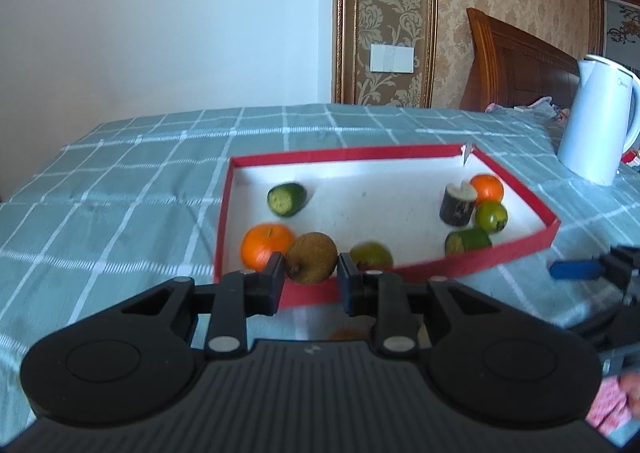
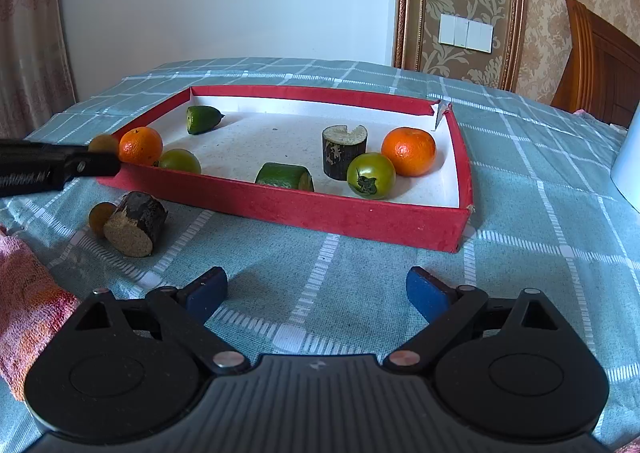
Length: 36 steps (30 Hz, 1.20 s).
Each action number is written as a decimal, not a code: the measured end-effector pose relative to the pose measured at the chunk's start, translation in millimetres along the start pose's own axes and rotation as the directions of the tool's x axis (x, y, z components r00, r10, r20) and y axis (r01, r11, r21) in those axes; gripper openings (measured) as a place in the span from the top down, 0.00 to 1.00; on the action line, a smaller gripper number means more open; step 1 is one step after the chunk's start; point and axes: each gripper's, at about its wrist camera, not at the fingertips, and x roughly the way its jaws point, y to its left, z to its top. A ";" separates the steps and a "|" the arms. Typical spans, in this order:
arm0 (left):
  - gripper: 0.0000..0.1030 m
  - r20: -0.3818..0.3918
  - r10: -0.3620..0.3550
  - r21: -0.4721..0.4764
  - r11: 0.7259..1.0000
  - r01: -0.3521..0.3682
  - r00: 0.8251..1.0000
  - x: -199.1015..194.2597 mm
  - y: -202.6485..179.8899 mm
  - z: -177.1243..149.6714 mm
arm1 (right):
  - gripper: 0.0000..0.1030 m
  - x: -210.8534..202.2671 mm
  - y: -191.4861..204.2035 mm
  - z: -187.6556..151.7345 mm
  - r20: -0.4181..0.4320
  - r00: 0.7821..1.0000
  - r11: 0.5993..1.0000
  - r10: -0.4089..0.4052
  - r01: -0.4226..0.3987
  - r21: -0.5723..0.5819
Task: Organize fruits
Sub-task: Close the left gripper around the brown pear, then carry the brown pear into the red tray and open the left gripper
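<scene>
Here the small brown fruit (image 1: 311,258) sits clamped between the jaws of the left gripper (image 1: 311,273), held just over the near rim of the red tray (image 1: 516,245), beside an orange (image 1: 266,246) lying inside. Deeper in the tray lie a green tomato (image 2: 371,175), a second orange (image 2: 408,151) and a cut stalk piece (image 2: 344,151). The right gripper (image 2: 316,293) hovers over the checked cloth (image 2: 540,193), jaws wide apart and empty.
</scene>
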 end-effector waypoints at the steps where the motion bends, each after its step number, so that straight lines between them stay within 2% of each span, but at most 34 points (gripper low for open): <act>1: 0.75 -0.003 -0.005 -0.002 1.000 0.005 1.000 3.6 -0.7 3.3 | 0.05 0.4 0.0 -0.2 -0.001 1.000 1.000 0.000 0.000 0.001; 8: 0.75 -0.008 -0.014 0.019 1.000 0.014 1.000 27.3 -11.1 23.8 | 0.04 1.6 -0.1 -0.7 -0.005 1.000 1.000 -0.001 0.001 0.003; 18: 0.75 -0.075 0.030 0.041 0.999 -0.027 0.997 74.0 -13.4 31.4 | 0.03 2.1 -0.1 -0.6 -0.007 1.000 1.000 0.000 0.000 0.005; 25: 0.75 -0.096 0.042 0.017 0.999 -0.041 0.994 87.8 -7.4 30.5 | 0.03 1.9 -0.2 -0.6 -0.007 1.000 1.000 0.000 0.000 0.005; 30: 0.74 -0.093 0.077 0.058 0.996 -0.072 0.993 94.9 -13.0 30.5 | 0.02 1.9 -0.3 -0.7 -0.007 1.000 1.000 0.000 0.000 0.005; 33: 0.74 -0.094 0.083 0.049 0.996 -0.078 0.992 96.1 -13.1 31.6 | 0.02 2.0 -0.3 -0.5 -0.008 1.000 1.000 0.000 0.000 0.005; 35: 0.71 -0.096 0.080 0.051 0.996 -0.075 0.992 96.3 -12.9 32.1 | 0.02 2.0 -0.3 -0.4 -0.008 1.000 1.000 0.001 -0.001 0.005; 36: 0.65 -0.098 0.076 0.056 0.996 -0.071 0.992 95.6 -13.3 32.1 | 0.02 2.0 -0.3 -0.5 -0.008 1.000 1.000 0.001 -0.001 0.005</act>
